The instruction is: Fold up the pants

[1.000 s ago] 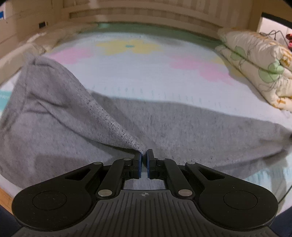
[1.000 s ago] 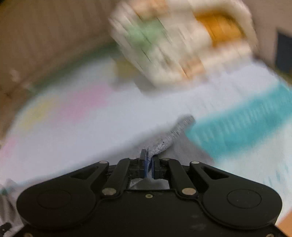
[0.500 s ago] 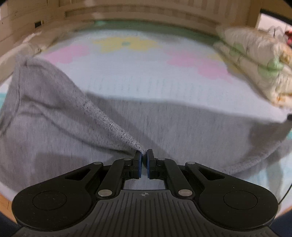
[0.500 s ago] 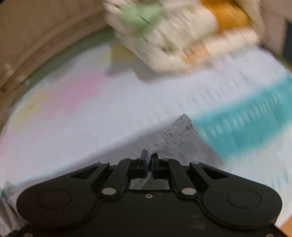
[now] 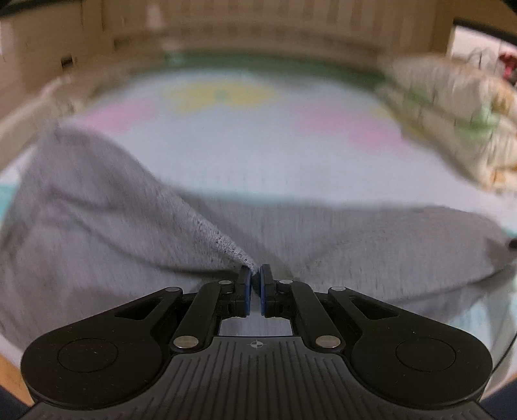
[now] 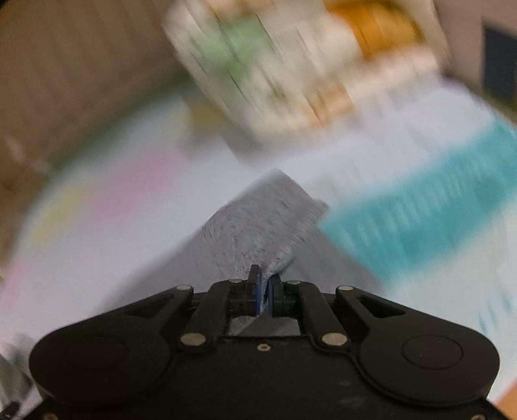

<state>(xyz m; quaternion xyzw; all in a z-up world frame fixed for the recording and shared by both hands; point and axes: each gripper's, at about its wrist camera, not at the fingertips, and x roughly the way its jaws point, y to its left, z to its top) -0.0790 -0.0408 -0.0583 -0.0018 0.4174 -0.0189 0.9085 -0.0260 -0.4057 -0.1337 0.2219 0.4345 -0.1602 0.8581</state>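
Grey knit pants (image 5: 371,245) lie spread across a pale bed sheet (image 5: 245,152). My left gripper (image 5: 255,274) is shut on an edge of the pants, and the cloth rises in a taut ridge to the upper left (image 5: 106,194). My right gripper (image 6: 265,284) is shut on another end of the pants (image 6: 258,219), a ribbed hem lifted and fanned out just ahead of the fingers. Both views are motion-blurred.
A folded floral quilt (image 5: 458,119) sits at the right of the bed; it also shows in the right wrist view (image 6: 290,61). The sheet has pink and yellow flowers and a teal band (image 6: 416,213). A wooden headboard (image 5: 258,29) runs along the far side.
Both grippers keep their hold and are moving. In the right wrist view more of the grey hem has swung up and spread ahead of the fingers; the left view has shifted and blurred.
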